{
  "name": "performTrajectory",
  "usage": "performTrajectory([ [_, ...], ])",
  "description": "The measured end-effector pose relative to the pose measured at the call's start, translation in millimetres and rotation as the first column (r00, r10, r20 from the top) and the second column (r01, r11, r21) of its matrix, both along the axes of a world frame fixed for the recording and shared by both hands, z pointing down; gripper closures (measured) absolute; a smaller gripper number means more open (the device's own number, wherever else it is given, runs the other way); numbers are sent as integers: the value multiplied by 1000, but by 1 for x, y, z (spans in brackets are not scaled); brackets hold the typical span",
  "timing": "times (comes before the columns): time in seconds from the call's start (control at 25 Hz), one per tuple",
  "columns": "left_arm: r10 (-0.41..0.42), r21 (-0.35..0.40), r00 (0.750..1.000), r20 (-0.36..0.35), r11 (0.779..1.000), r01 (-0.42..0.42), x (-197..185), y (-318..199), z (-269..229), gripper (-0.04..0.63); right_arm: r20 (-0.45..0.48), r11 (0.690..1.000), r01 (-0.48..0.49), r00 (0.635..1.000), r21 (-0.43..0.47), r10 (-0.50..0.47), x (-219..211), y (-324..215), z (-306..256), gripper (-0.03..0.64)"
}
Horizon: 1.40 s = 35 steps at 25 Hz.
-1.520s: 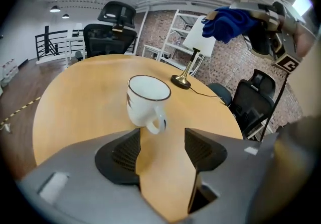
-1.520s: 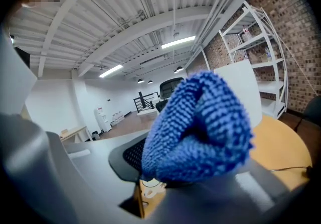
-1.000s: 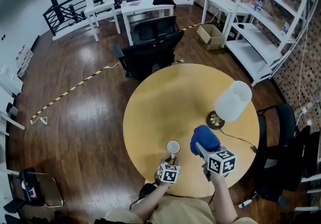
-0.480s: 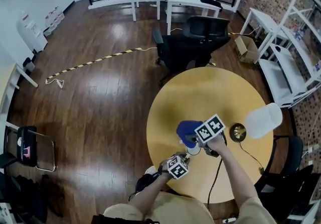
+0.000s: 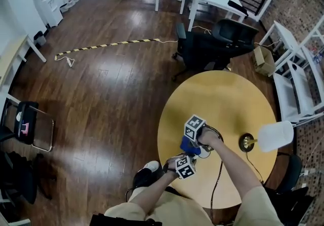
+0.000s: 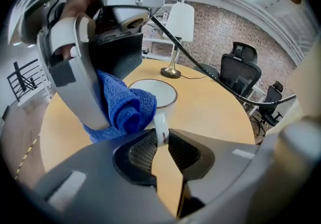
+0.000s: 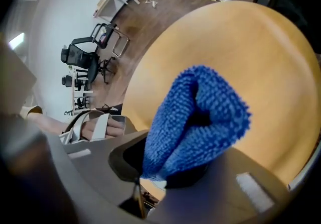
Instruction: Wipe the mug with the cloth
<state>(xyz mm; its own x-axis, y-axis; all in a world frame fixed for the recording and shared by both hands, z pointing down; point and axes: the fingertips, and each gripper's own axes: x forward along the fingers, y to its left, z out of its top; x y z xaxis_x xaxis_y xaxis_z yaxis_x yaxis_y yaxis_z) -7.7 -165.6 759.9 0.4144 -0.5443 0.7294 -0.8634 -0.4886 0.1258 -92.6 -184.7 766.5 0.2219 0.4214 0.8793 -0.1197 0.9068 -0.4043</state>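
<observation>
Wiping seems barely started — left claw (image 6: pixel 160 143) pinches the handle (image 6: pixel 160 128) of the white ceramic mug (image 6: pixel 153 93), right claw (image 7: pixel 173 170) clamps the blue terry cloth (image 7: pixel 200 117) at its rim.

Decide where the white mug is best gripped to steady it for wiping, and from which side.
Grip the handle, coming from the person's side. It is a thin band sticking out from the mug toward the left gripper, whose jaws are shut on it. That leaves the rest free for the blue cloth.

Far half of table (image 5: pixel 230 93) free to pass; lamp (image 5: pixel 274 137) blocks rt edge.
</observation>
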Motion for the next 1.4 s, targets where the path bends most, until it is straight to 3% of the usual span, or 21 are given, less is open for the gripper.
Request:
performTrajectory([
  [0.2, -35, -1, 999, -9, 999, 35, 0, 0, 0, 537, -95, 999, 41, 995, 17, -40, 14, 10, 12, 558],
  [0.68, -105, -23, 994, -40, 994, 105, 1, 0, 1, 535, -89, 994, 107, 990, 10, -105, 22, 11, 17, 560],
  [0.96, -143, -18, 990, -5, 990, 142, -8, -4, 2, 535, -35, 999, -44, 998, -6, 44, 19, -12, 18, 560],
  [1.4, -169, -18, 984, 61, 985, 171, -12, -7, 5, 535, 3, 995, -62, 998, 83, 62, 28, -35, 17, 560],
])
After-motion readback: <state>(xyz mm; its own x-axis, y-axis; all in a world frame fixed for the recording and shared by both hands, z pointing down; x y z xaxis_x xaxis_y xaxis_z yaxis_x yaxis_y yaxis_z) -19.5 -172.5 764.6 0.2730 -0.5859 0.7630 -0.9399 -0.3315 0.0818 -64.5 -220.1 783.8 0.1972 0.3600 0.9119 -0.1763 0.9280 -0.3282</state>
